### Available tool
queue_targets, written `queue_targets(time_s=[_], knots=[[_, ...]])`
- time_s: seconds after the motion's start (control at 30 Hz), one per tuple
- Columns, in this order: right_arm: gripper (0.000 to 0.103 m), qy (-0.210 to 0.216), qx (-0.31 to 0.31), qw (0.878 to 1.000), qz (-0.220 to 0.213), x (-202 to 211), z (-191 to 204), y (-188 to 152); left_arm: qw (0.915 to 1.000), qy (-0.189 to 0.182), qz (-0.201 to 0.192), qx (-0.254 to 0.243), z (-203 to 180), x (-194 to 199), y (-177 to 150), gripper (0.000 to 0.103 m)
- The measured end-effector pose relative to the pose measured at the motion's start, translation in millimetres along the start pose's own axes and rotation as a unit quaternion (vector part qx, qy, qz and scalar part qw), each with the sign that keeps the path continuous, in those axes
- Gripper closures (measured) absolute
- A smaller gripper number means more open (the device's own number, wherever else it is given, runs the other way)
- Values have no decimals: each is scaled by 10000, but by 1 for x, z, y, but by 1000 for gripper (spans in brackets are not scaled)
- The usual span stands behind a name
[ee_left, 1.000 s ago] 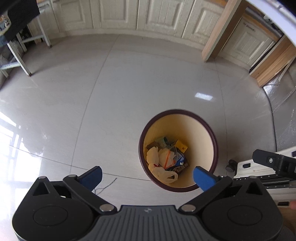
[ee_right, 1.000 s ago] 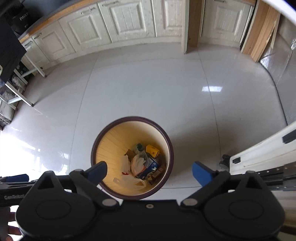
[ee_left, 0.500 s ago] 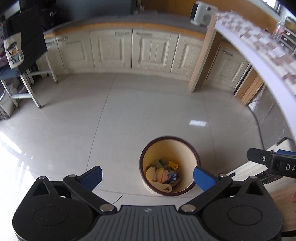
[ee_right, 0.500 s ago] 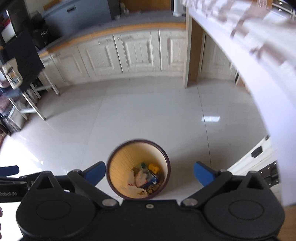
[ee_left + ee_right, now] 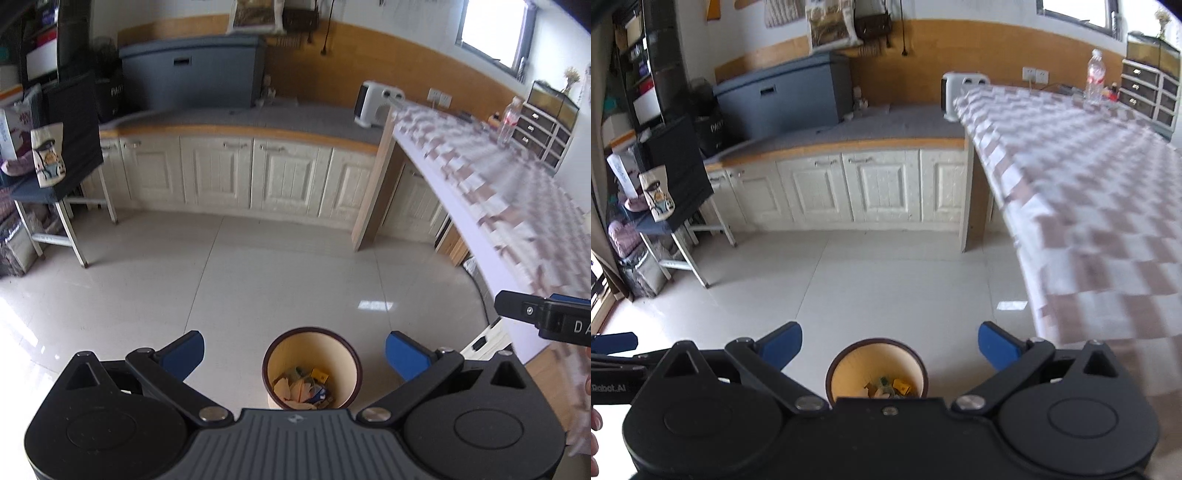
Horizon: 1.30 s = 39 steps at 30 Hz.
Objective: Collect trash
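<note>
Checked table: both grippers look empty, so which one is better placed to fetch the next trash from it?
Right, probably. The right gripper is open beside the checked table; the left gripper, open too, sits farther from it, over the bin.

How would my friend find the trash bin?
Look at the pale tiled floor in front of the cream cabinets. The trash bin stands alone there: round, dark maroon rim, yellowish inside, with crumpled wrappers at the bottom.

I see a pale tiled floor (image 5: 258,280), cream cabinets (image 5: 255,177) under a grey counter (image 5: 258,118), a checkered table (image 5: 1089,192) at my right, and a bright window (image 5: 491,29).
</note>
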State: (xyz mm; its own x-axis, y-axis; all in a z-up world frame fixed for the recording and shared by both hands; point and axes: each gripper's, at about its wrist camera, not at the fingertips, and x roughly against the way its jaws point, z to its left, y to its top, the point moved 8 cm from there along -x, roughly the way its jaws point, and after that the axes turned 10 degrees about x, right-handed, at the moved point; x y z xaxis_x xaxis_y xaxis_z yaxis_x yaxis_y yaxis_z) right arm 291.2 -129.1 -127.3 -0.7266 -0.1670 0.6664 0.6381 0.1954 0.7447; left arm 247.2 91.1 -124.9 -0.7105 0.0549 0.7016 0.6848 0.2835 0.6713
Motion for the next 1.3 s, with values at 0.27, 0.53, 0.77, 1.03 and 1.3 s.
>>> queue_targets(time_s=[0.27,0.53,0.77,1.03,1.3], knots=[[0,-253,-21,9991,-325,63,-23,0,9990,153,-361,-225,-20,48,2,0],[0,-514,69,9986,-124,95,-40,-24,9990,2,-343,-290,-39,67,-18,0],[0,-644,104,9979,-19,104,-40,-43,9993,146,-244,-262,-41,66,-39,0],[0,-618,122,9980,110,101,-34,-54,9988,399,-129,-245,-30,59,-51,0],[0,-505,225,9981,265,89,-17,-62,9984,476,-16,-294,-24,54,-57,0]])
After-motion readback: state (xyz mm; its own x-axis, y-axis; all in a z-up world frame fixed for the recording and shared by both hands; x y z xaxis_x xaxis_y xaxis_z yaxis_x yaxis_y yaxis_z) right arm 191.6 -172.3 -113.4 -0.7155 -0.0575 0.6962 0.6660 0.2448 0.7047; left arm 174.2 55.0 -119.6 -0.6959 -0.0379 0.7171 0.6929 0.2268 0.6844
